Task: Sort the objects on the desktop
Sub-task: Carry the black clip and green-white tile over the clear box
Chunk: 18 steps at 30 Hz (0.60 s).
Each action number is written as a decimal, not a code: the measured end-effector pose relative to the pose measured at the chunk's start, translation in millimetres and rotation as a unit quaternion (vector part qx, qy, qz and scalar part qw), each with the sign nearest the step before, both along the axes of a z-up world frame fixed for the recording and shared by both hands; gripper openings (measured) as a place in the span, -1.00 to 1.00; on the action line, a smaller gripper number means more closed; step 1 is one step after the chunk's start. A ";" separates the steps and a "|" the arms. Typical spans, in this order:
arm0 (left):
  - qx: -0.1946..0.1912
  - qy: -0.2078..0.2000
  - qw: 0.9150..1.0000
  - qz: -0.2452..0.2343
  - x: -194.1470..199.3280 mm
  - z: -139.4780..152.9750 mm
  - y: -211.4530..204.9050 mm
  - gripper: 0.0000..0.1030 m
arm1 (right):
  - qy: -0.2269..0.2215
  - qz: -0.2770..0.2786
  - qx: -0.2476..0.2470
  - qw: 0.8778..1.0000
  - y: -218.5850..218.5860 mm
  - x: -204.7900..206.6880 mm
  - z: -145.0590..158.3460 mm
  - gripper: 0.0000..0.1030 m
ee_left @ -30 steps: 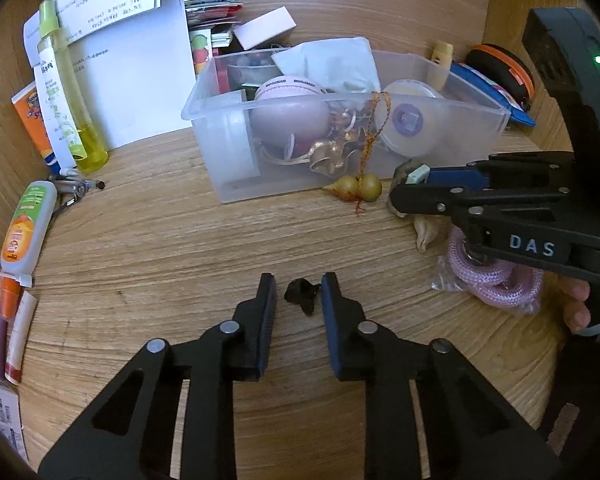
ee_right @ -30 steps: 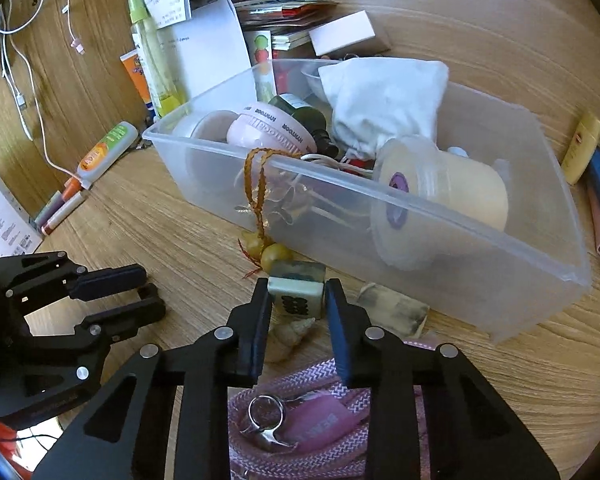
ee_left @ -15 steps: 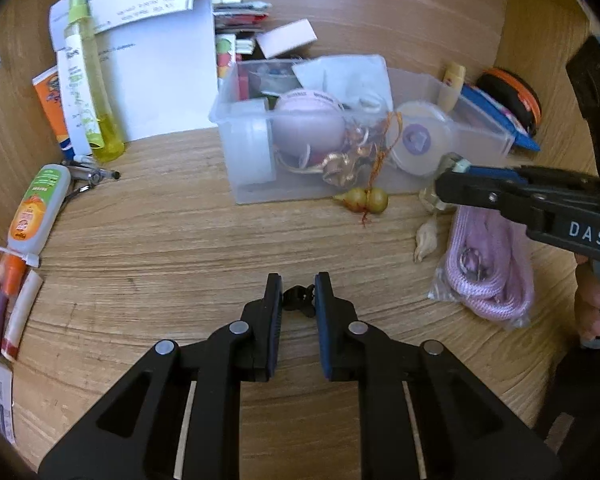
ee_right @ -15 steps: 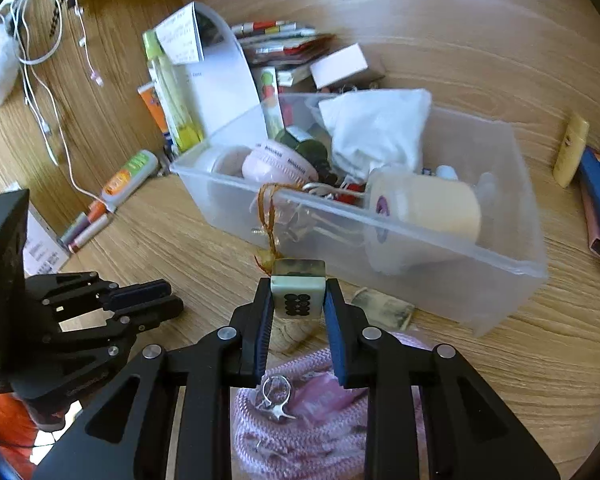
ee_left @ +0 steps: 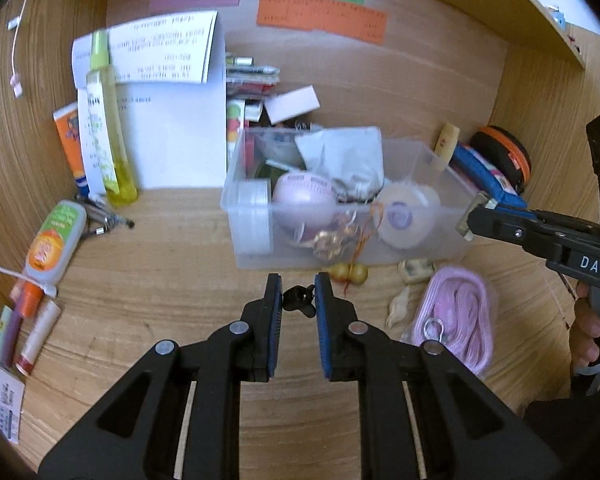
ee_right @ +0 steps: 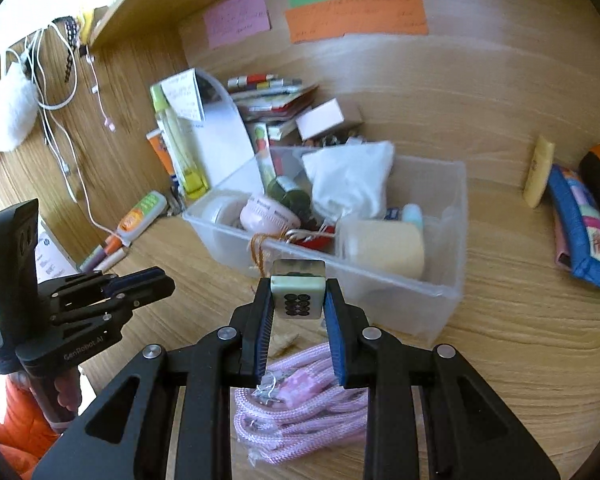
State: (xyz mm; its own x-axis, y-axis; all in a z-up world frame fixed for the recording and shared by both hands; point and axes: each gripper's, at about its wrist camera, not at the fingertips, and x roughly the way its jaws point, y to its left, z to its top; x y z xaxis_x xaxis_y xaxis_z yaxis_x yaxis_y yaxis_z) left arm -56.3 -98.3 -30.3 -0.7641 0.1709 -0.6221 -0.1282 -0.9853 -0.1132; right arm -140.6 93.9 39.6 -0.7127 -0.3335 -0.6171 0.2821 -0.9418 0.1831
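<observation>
Above the desk, right gripper (ee_right: 298,300) fingers clamp an upright mahjong tile (ee_right: 298,299), dots facing camera; left gripper (ee_left: 296,300) pinches a black clip (ee_left: 298,299).

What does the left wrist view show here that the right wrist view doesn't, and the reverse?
Left wrist only: the small black clip held in the left gripper, two golden beads before the bin.
Right wrist only: the tile's dotted face in the right gripper, white cables on the wall.
Both: clear plastic bin, pink cord bundle, coloured notes.

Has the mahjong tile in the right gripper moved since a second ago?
Yes. The mahjong tile has risen from the desk to rim height of the clear bin.
</observation>
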 end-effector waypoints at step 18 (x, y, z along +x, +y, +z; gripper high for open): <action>0.027 0.036 0.999 -0.012 -34.2 38.2 25.2 -0.70 | 0.042 -0.016 -0.004 0.999 27.9 -25.2 30.8 -0.56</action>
